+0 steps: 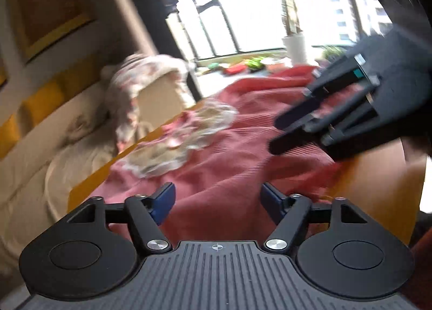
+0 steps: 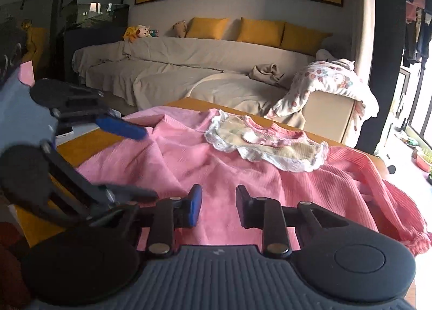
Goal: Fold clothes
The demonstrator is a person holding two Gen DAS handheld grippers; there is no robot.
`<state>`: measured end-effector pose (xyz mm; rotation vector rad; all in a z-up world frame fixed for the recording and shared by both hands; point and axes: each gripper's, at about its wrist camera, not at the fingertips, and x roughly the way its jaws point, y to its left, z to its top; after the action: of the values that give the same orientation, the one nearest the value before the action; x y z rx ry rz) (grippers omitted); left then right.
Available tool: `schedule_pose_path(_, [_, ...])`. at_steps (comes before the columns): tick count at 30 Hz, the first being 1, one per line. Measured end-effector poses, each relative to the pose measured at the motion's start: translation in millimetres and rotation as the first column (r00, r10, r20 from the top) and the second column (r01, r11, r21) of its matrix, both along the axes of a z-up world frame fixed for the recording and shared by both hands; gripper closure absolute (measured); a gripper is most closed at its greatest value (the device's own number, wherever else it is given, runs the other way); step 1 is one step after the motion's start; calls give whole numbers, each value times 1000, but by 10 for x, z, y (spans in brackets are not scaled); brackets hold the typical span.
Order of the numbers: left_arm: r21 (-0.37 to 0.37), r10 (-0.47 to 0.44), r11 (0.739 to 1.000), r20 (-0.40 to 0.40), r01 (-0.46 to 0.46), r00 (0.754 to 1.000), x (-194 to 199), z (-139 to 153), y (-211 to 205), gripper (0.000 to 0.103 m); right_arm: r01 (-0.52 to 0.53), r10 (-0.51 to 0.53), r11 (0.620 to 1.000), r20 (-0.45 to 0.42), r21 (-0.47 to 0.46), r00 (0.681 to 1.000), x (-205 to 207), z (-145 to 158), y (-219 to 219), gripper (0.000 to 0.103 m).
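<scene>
Nearest the right wrist camera, the right gripper hangs just over the pink garment, its jaws narrow with a gap between them and no cloth visibly pinched. The left gripper stands wide, nothing between its blue pads, low above the same cloth, whose near edge it faces. The garment lies spread and rumpled across the wooden table, one ribbed sleeve trailing toward the right edge, the frilled collar at the far side.

The likely trouble: the right jaws may shut on air, or catch only the top layer, so the fold drags crooked. The left view is blurred, so a hurried grab there could bunch the cloth, and the two tools sit near enough to knock together. The hanging sleeve could pull the garment off the table.

Beyond the table stands a covered sofa with yellow cushions. No basket or bin for clothes shows in either view.
</scene>
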<state>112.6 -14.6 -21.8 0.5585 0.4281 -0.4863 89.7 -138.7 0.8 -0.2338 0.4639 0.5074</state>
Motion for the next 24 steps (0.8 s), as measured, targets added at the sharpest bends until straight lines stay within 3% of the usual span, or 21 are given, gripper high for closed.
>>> schedule_pose_path(2, [21, -60, 998, -6, 60, 998, -71, -39, -63, 28, 26, -26, 1000, 12, -2, 1000, -37, 35, -124, 72])
schedule_pose_path(4, [68, -103, 992, 8, 102, 995, -168, -70, -77, 28, 67, -67, 998, 15, 15, 998, -69, 73, -319, 57])
schedule_pose_path(6, [121, -129, 985, 20, 126, 991, -250, -111, -53, 28, 105, -105, 994, -2, 39, 994, -90, 80, -523, 48])
schedule_pose_path(10, [180, -102, 979, 48, 92, 994, -232, -142, 16, 23, 203, -198, 975, -58, 89, 978, -87, 0, -893, 33])
schedule_pose_path(12, [192, -91, 978, 64, 77, 994, -144, -162, -21, 15, 252, -236, 955, -111, 159, 965, -61, -87, -1040, 31])
schedule_pose_path(14, [211, -112, 973, 56, 98, 992, -59, -217, -121, 15, 298, -263, 924, -169, 238, 950, -20, -180, -1153, 31])
schedule_pose_path(16, [227, -139, 966, 59, 122, 989, 2, -261, -201, 22, 313, -262, 899, -198, 307, 945, 52, -241, -1201, 28])
schedule_pose_path(17, [236, -152, 962, 54, 135, 987, 48, -265, -224, 45, 317, -259, 887, -208, 336, 943, 94, -265, -1219, 27])
schedule_pose_path(18, [227, -154, 963, 33, 142, 988, 86, -243, -217, 82, 324, -253, 872, -228, 368, 940, 149, -280, -1227, 25])
schedule_pose_path(19, [212, -152, 966, 8, 147, 988, 117, -213, -201, 96, 329, -240, 855, -257, 401, 936, 227, -293, -1243, 23])
schedule_pose_path(21, [127, -137, 982, -47, 142, 989, 121, -74, -76, 97, 342, -210, 817, -313, 465, 926, 383, -319, -1276, 19])
schedule_pose_path(24, [-1, -112, 994, -135, 113, 985, 44, 144, 173, 99, 401, -214, 776, -395, 487, 893, 542, -401, -1309, 19])
